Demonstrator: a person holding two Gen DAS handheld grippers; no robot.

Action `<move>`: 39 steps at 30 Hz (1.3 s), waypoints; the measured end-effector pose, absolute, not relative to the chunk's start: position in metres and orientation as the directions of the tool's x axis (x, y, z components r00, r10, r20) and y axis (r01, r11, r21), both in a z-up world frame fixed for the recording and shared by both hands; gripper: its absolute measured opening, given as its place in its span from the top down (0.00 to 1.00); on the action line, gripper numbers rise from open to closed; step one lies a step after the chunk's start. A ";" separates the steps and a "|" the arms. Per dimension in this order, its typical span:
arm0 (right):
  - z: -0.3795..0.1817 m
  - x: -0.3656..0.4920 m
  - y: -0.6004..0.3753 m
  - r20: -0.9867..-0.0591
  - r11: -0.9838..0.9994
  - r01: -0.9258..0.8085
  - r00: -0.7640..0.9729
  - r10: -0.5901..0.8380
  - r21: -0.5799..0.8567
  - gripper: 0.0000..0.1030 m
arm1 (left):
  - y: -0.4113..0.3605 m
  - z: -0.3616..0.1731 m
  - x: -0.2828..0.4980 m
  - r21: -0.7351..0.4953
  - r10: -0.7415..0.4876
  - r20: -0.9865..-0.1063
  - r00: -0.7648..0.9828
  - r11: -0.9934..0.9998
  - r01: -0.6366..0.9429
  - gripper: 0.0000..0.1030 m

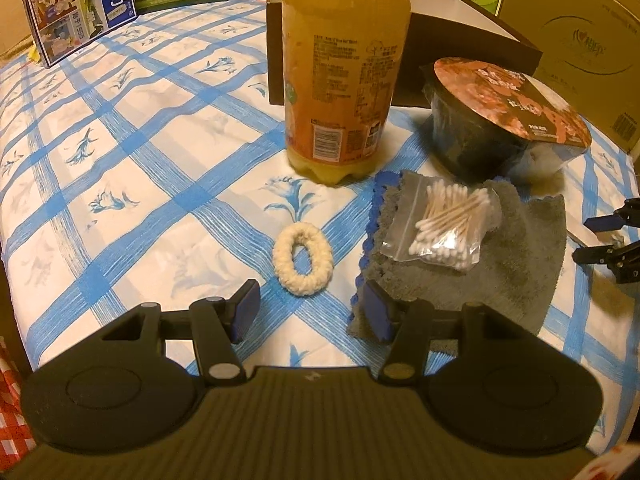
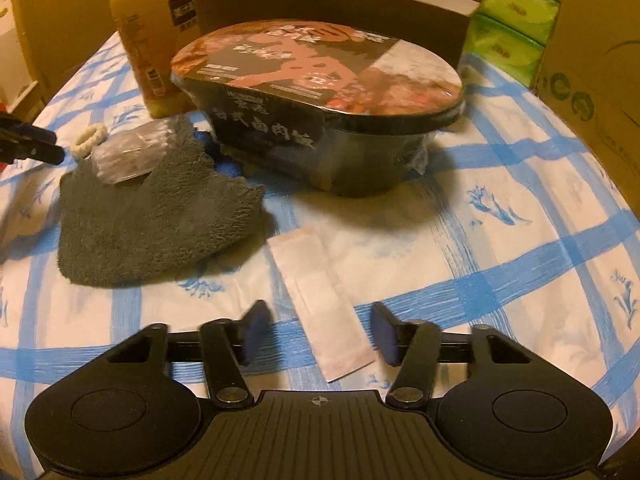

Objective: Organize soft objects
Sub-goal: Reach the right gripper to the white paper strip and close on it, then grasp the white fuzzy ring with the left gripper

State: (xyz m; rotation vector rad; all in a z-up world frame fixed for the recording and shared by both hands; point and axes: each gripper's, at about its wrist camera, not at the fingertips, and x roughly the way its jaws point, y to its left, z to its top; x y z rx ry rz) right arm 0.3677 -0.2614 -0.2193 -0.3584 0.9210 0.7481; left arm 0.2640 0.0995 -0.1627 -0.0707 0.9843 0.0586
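Observation:
A cream fluffy hair tie (image 1: pixel 302 259) lies on the blue-checked tablecloth, just ahead of my open, empty left gripper (image 1: pixel 312 312). To its right a grey towel (image 1: pixel 516 264) lies flat with a clear bag of cotton swabs (image 1: pixel 448 226) on top. In the right wrist view the towel (image 2: pixel 156 216) is at the left, with the bag (image 2: pixel 128 152) and hair tie (image 2: pixel 90 140) beyond. My right gripper (image 2: pixel 318 334) is open, its fingers either side of a flat white paper packet (image 2: pixel 320 304).
An orange juice bottle (image 1: pixel 344 64) and a black instant-food bowl (image 2: pixel 320 108) stand behind the towel. A brown open box (image 1: pixel 460 40) is behind them. Milk cartons (image 1: pixel 80 12), green tissue packs (image 2: pixel 516 20) and a cardboard box (image 1: pixel 584 40) line the back.

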 end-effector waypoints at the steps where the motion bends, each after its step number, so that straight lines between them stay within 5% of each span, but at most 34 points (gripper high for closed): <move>1: -0.218 0.367 -0.260 -0.822 0.694 -0.720 0.380 0.423 0.024 0.60 | 0.100 -0.163 0.264 -0.033 0.018 -0.834 0.551 0.996 -0.082 0.48; 6: -0.213 0.360 -0.252 -0.828 0.710 -0.705 0.394 0.399 0.006 0.71 | 0.100 -0.165 0.263 -0.034 0.016 -0.836 0.548 0.996 -0.081 0.48; 27: -0.192 0.339 -0.272 -0.811 0.888 -0.425 0.449 0.375 0.176 0.72 | 0.105 -0.173 0.271 0.001 0.009 -0.829 0.559 1.000 -0.014 0.48; 39: -0.183 0.341 -0.278 -0.808 0.906 -0.392 0.475 0.350 0.161 0.72 | 0.105 -0.189 0.294 0.057 0.018 -0.835 0.550 0.997 0.053 0.76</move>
